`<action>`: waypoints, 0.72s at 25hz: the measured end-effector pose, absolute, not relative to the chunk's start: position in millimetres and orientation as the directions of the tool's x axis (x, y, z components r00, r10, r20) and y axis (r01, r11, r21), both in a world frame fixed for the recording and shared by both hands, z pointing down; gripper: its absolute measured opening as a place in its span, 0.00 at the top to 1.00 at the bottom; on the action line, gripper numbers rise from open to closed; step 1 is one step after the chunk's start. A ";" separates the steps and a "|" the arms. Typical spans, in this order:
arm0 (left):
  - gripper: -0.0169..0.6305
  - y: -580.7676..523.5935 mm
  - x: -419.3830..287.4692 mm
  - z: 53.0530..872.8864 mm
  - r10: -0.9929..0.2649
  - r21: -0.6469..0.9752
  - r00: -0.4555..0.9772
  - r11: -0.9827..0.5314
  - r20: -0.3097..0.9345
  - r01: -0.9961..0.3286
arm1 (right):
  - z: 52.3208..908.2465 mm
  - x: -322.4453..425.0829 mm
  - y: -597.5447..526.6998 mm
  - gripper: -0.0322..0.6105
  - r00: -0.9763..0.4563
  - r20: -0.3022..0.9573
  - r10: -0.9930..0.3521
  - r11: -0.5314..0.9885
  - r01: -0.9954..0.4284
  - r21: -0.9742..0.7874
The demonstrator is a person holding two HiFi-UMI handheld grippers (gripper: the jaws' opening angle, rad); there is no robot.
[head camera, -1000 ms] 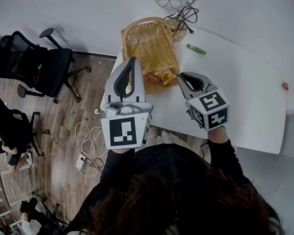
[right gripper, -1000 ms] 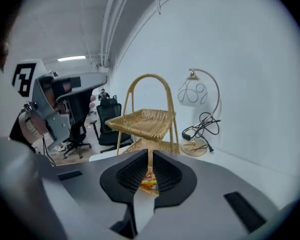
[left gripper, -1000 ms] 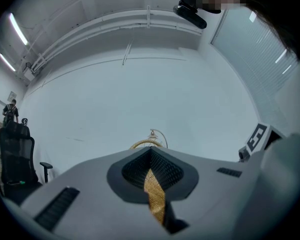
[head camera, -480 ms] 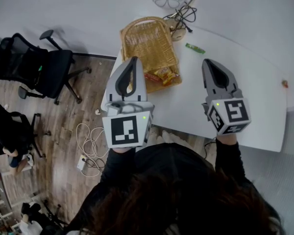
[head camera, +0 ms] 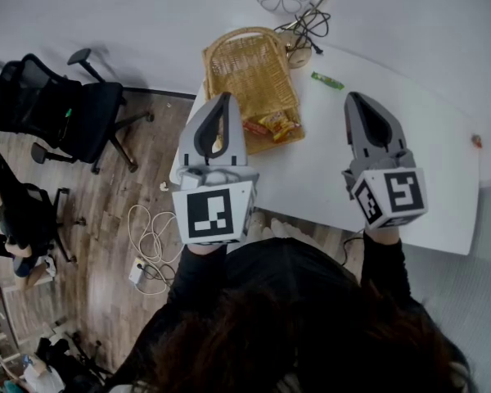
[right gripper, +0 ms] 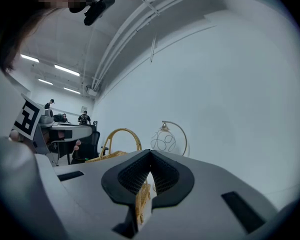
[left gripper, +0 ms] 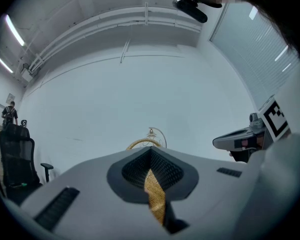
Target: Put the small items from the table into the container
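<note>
Wicker basket [head camera: 250,68] sits at the far left corner of the white table [head camera: 425,162], with orange and red snack packets [head camera: 270,124] lying in its near end. A green packet [head camera: 327,81] lies on the table just right of the basket, and a small reddish item [head camera: 475,142] sits well apart at the right edge. Your left gripper [head camera: 222,101] is clenched on nothing, held at the basket's near left side. Your right gripper [head camera: 356,98] is also closed and empty, above bare tabletop near the green packet.
</note>
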State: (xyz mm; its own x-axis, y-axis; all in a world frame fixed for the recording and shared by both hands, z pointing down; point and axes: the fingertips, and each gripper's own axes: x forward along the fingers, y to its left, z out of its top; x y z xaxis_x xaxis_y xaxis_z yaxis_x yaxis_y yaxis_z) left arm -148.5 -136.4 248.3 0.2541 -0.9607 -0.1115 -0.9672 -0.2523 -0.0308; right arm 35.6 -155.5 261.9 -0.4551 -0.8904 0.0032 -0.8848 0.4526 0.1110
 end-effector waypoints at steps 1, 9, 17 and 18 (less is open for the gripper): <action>0.97 -136.6 -149.1 248.7 -0.962 -0.031 0.252 -0.250 -0.109 -0.968 | 261.9 35.6 -155.6 0.91 -0.455 0.004 -0.891 0.452 -0.885 0.111; 0.97 -139.1 -147.8 252.2 -0.959 -0.046 0.267 -0.263 -0.096 -0.964 | 267.2 36.2 -158.4 0.91 -0.451 0.014 -0.892 0.450 -0.887 0.106; 0.97 -142.8 -147.7 248.9 -0.949 0.017 0.293 -0.297 -0.115 -0.955 | 269.6 40.6 -163.7 0.91 -0.434 0.020 -0.901 0.434 -0.897 0.085; 0.97 -143.6 -147.2 248.3 -0.947 0.019 0.300 -0.304 -0.119 -0.953 | 270.8 41.0 -165.0 0.91 -0.431 0.024 -0.902 0.431 -0.898 0.084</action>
State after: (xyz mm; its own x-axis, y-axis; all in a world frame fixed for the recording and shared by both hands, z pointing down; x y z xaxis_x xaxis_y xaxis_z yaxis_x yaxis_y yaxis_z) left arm -147.2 -143.6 248.3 0.2997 -0.9466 -0.1192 -0.9525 -0.3039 0.0189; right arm 41.0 -165.0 270.8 -0.4306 -0.9022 0.0240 -0.8984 0.4310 0.0838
